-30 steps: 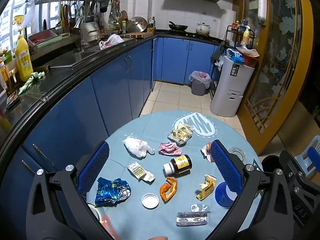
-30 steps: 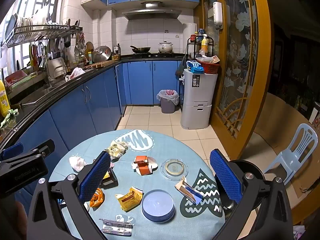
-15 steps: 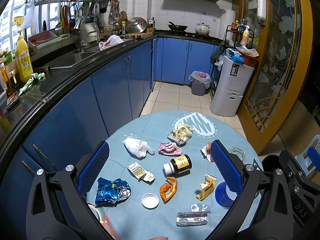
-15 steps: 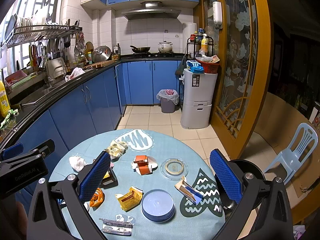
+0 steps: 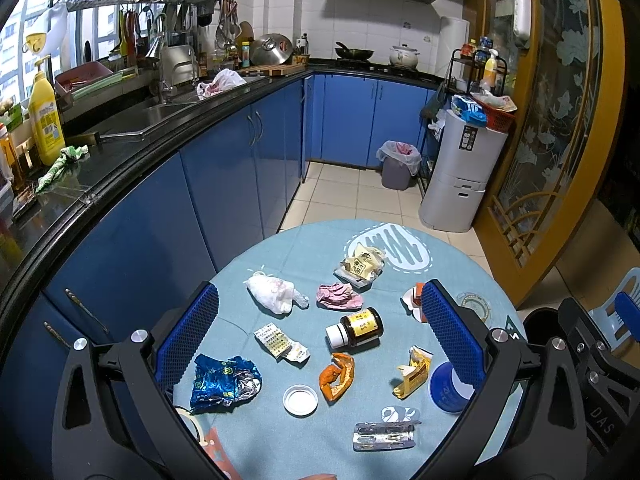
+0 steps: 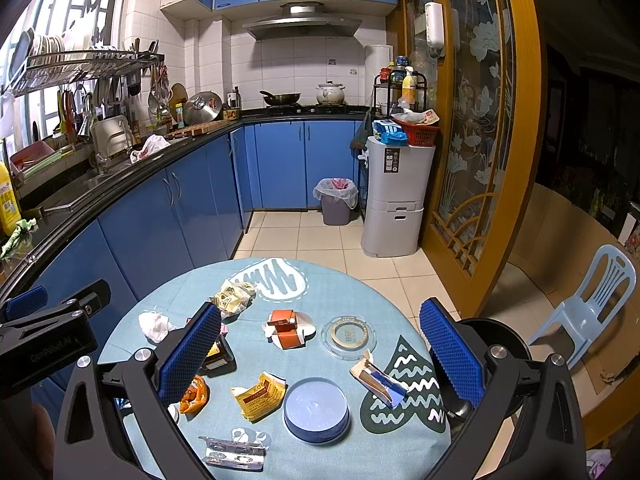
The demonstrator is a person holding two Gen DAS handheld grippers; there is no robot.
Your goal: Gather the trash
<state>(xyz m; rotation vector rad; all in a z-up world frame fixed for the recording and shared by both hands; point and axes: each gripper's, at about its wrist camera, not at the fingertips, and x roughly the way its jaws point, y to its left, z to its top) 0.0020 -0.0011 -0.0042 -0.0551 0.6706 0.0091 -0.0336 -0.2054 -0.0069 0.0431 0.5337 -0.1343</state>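
No shift since earlier: "KOKO" wrapper (image 6: 259,396) between spread tool (image 6: 320,360) fingers.

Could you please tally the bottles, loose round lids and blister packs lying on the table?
Bottles: 1, the brown bottle
Loose round lids: 3, the white cap, blue lid and clear lid
Blister packs: 2, the silver pack and printed pack
Total: 6

Both views are bright and sharp, with no motion blur. Daylight enters through the window (image 5: 24,52) at the left, and a lamp glows in the range hood (image 6: 300,10). Glare streaks the black worktop (image 5: 120,148). Fisheye bending curves the cabinets, and the corners fall to black.
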